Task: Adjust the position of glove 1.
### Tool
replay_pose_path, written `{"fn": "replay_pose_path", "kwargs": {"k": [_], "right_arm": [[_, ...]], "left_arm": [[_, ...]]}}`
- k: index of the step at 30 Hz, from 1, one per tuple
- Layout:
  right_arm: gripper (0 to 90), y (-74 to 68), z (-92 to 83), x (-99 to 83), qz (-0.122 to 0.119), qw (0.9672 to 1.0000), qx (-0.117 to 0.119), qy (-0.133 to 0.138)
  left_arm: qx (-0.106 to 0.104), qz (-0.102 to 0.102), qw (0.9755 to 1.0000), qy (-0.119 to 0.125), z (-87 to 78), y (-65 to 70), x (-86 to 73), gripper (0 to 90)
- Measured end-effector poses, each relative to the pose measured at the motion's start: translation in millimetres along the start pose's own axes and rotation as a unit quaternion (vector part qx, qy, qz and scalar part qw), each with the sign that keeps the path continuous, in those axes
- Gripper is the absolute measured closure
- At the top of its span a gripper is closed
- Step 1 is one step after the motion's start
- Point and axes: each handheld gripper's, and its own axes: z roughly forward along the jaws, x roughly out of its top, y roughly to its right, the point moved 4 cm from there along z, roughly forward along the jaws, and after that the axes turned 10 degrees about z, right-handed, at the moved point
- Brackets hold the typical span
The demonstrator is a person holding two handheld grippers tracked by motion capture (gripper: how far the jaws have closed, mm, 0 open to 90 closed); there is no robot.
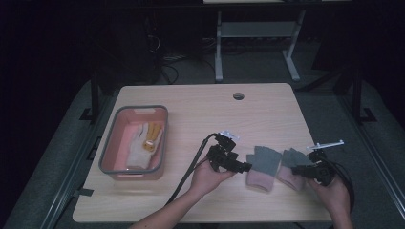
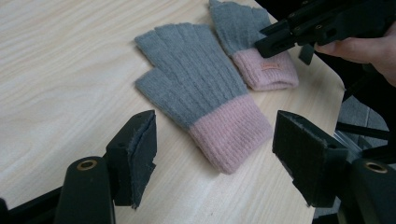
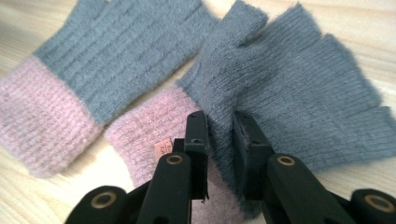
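High view: two grey-pink gloves lower right of frame, left gripper point(image 1: 244, 167) beside near glove point(image 1: 262, 164), right gripper point(image 1: 297, 169) on far glove point(image 1: 291, 167); pink bin point(image 1: 109, 152) at left.
Left gripper view: jaws spread wide, nothing between, near glove centre frame.
Right gripper view: jaws clenched, pinching fold of far glove point(image 3: 289, 102), lower centre.

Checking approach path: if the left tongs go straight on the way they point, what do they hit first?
Probably the pink cuff of the nearer glove, lying just ahead between the open left tongs; depth is hard to judge.
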Motion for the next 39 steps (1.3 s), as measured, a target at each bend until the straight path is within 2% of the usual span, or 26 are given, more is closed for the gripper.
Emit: {"fn": "replay_pose_path", "kwargs": {"k": [5,10,12,15,21,29,32,39], "right_arm": [[78.0,-4.4,-13.0,3.7,-0.004,0.9995,-0.004,0.03],[77.9,-9.3,-23.3,5.0,-0.012,0.9989,0.01,0.043],[77.9,-14.9,-28.2,7.4,-0.025,0.998,0.012,0.057],[77.9,-27.9,-32.3,10.8,-0.032,0.9971,0.02,0.066],[77.7,-50.2,-28.6,15.7,-0.056,0.9958,0.039,0.061],[77.1,-69.6,-17.4,17.6,-0.068,0.9956,0.047,0.045],[77.0,-77.7,-9.9,18.6,-0.078,0.9951,0.049,0.036],[76.4,-93.1,4.0,20.6,-0.095,0.9938,0.053,0.023]], "left_arm": [[-0.003,-0.006,1.0,0.002,0.6,-2.2,0.2,30.0],[-0.002,-0.008,1.0,0.004,0.6,-2.7,0.4,29.8],[-0.001,-0.009,1.0,0.003,0.9,-2.8,0.4,29.8],[-0.003,-0.012,0.9999,0.009,1.2,-3.0,1.2,29.8],[-0.002,-0.012,0.9999,0.009,1.7,-3.5,1.2,29.8],[0.0,-0.012,0.9999,0.008,2.7,-4.1,0.7,29.8],[-0.003,-0.019,0.9998,0.01,3.4,-3.7,1.4,29.8],[-0.001,-0.019,0.9998,0.01,3.7,-3.8,1.5,29.8]]}}
